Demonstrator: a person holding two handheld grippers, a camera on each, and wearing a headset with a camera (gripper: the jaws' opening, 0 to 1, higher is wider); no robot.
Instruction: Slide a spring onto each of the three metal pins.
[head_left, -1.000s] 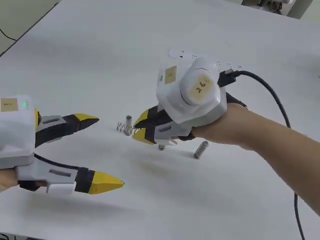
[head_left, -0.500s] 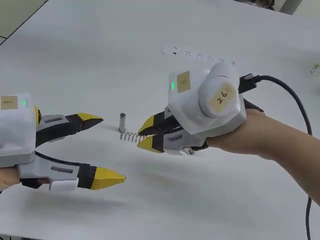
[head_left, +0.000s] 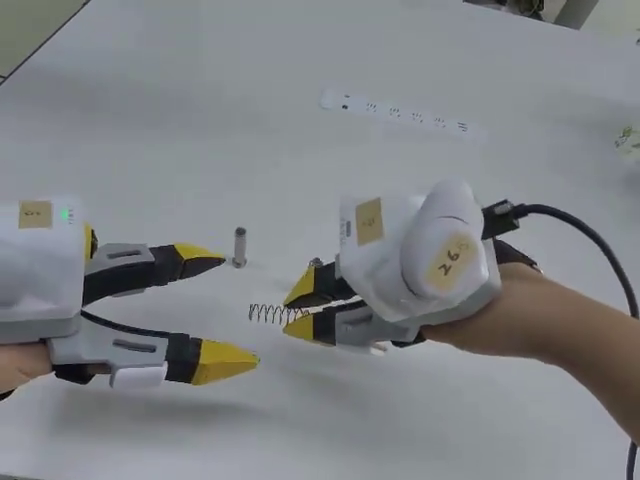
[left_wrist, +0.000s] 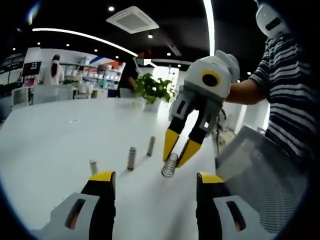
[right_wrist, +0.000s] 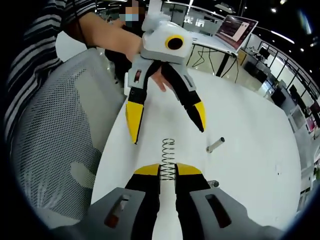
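Note:
My right gripper (head_left: 300, 310) is shut on one end of a thin wire spring (head_left: 268, 314), which sticks out level toward the left. A bare metal pin (head_left: 239, 247) stands upright just beyond the spring's free end. In the left gripper view the spring (left_wrist: 170, 165) hangs from the right gripper (left_wrist: 181, 147), and behind it stand a bare pin (left_wrist: 93, 167) and two pins wearing springs (left_wrist: 131, 158). My left gripper (head_left: 230, 310) is open and empty, its jaws facing the spring. In the right gripper view the spring (right_wrist: 167, 156) points at the open left gripper (right_wrist: 166, 127).
A white power strip (head_left: 395, 110) lies on the white table (head_left: 150, 120) at the back. In the right gripper view a grey mesh chair (right_wrist: 55, 135) stands at the table's edge beside a person in a striped shirt (right_wrist: 45, 45).
My right gripper has drawn back toward me with the spring, so the spring's free end is farther from the bare pin. The left gripper has edged a little to the right.

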